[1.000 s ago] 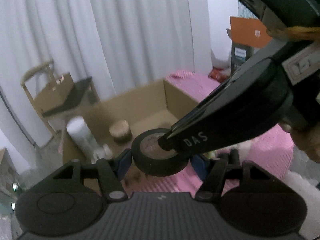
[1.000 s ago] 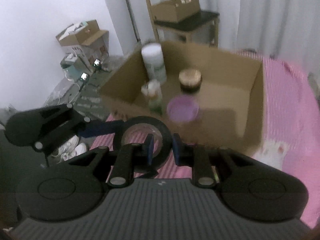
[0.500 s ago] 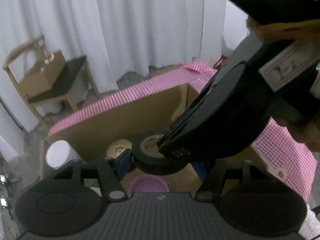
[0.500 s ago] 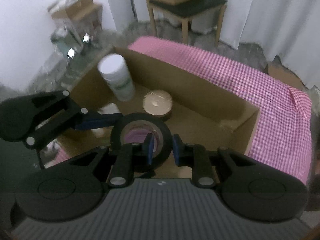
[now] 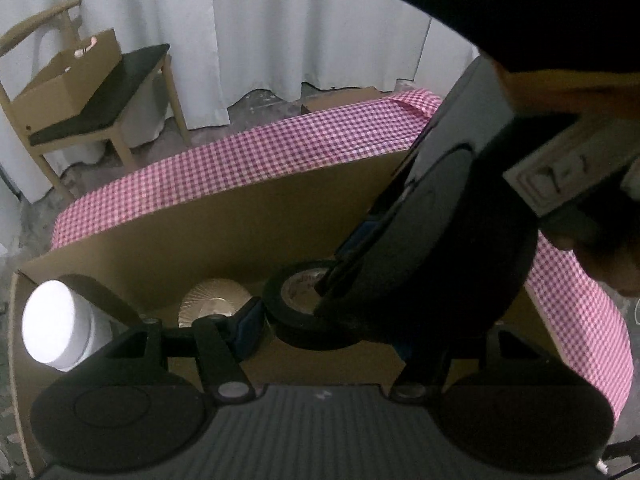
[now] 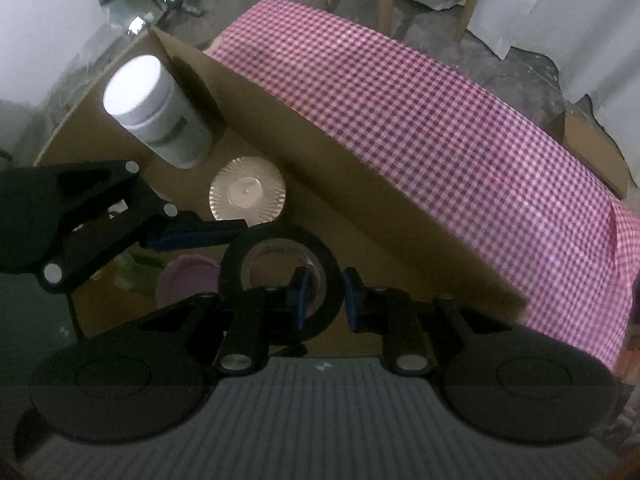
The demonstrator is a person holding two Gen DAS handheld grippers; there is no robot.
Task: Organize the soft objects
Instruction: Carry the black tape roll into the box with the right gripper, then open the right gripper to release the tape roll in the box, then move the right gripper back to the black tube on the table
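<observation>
A black tape roll (image 5: 304,316) sits between the left gripper's (image 5: 324,320) blue pads, above an open cardboard box (image 5: 224,220). The right gripper (image 5: 432,248) reaches into the roll's core from the right. Inside the box stand a white jar (image 5: 56,328) and a gold lid (image 5: 214,300). Checked cloth (image 5: 248,152) lies behind.

Left wrist view: close above cardboard box (image 5: 224,224), looking steeply down and toward far white curtain (image 5: 280,20). Right wrist view: nearer vertical, above same box. Shared: box interior, white bottle (image 6: 160,116), tape roll (image 6: 280,280), checked cloth (image 6: 440,128).
</observation>
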